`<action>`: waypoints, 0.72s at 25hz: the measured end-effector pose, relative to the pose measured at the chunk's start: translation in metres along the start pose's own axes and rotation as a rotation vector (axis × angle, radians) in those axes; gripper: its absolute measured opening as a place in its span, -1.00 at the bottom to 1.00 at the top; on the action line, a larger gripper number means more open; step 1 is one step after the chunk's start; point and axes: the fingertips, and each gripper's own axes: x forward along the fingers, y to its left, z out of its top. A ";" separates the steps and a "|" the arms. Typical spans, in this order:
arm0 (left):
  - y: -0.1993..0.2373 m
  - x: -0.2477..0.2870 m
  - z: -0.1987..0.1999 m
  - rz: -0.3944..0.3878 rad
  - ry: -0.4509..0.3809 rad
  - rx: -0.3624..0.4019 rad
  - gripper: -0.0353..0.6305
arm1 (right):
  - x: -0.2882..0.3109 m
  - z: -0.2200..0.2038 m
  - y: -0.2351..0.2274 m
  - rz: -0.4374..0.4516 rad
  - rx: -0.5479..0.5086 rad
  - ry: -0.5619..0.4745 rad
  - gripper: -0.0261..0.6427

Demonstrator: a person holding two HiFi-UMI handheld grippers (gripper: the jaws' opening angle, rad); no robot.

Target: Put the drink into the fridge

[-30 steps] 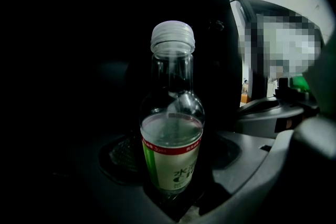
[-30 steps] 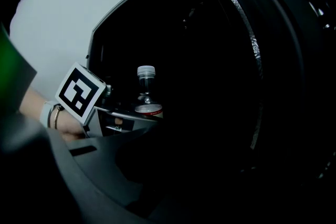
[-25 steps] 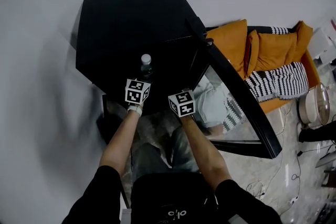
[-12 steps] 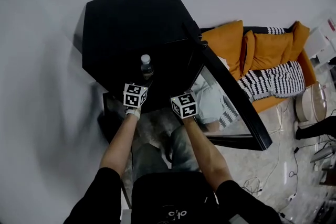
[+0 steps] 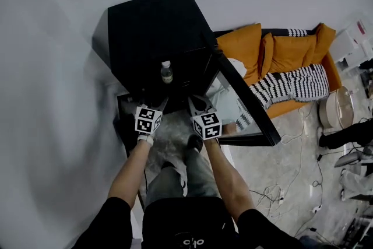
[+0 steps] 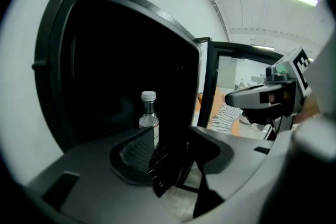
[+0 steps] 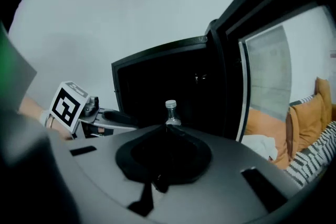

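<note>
Drink bottle, small clear plastic with white cap (image 5: 166,73): upright inside open black fridge (image 5: 152,26), near its front edge; left gripper (image 5: 158,105) before fridge, jaws closing on nothing; right gripper (image 5: 198,104) before fridge, jaws together, empty.

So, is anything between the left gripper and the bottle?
Nothing visible does. The bottle stands in the open fridge, its door swung aside, straight ahead of the left gripper, whose jaws are closing with nothing between them.
</note>
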 end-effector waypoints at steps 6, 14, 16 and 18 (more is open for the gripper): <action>-0.025 -0.074 0.029 -0.009 -0.026 -0.033 -0.68 | -0.057 0.033 0.035 -0.010 -0.021 -0.014 -0.89; -0.069 -0.144 0.080 0.018 -0.109 -0.066 -0.87 | -0.125 0.064 0.059 0.018 -0.032 -0.056 -0.89; -0.091 -0.159 0.088 0.021 -0.120 -0.065 -0.87 | -0.146 0.068 0.060 0.027 -0.031 -0.064 -0.89; -0.115 -0.175 0.092 0.030 -0.119 -0.058 -0.87 | -0.169 0.071 0.061 0.038 -0.027 -0.067 -0.89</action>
